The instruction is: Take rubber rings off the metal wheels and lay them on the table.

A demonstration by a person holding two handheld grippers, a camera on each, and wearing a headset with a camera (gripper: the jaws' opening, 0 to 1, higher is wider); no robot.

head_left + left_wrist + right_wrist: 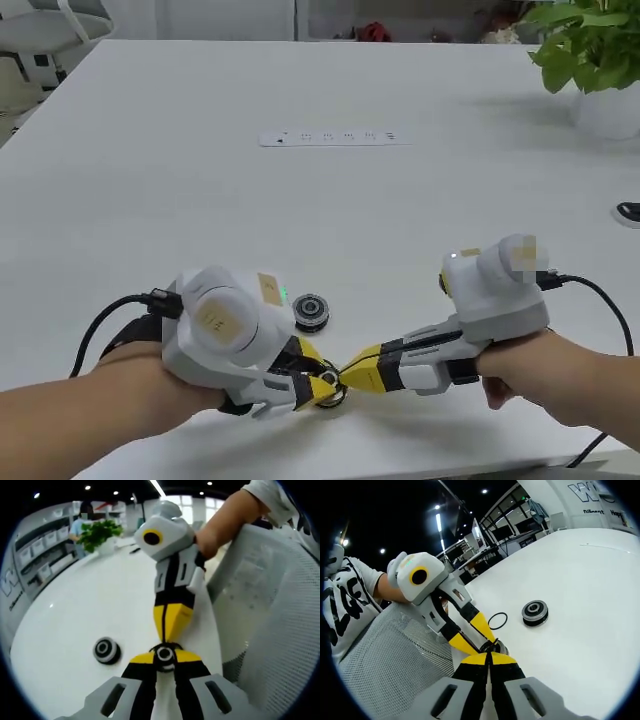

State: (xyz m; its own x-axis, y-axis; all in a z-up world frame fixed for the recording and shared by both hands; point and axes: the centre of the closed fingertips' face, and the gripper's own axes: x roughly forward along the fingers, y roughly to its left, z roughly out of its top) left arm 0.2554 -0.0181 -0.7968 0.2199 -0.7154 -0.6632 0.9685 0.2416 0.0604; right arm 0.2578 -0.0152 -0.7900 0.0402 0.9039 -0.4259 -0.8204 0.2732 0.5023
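my left claw grips a metal wheel; my right claw is pinched, it seems, on its rubber ring; next: peel it off onto the counter.

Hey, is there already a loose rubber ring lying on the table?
Yes, in the right gripper view a thin black rubber ring lies flat on the white table, beside the free metal wheel.

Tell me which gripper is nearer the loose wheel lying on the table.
Left. The left gripper lies just beside the loose wheel; the right gripper sits farther off, past the left's tips.
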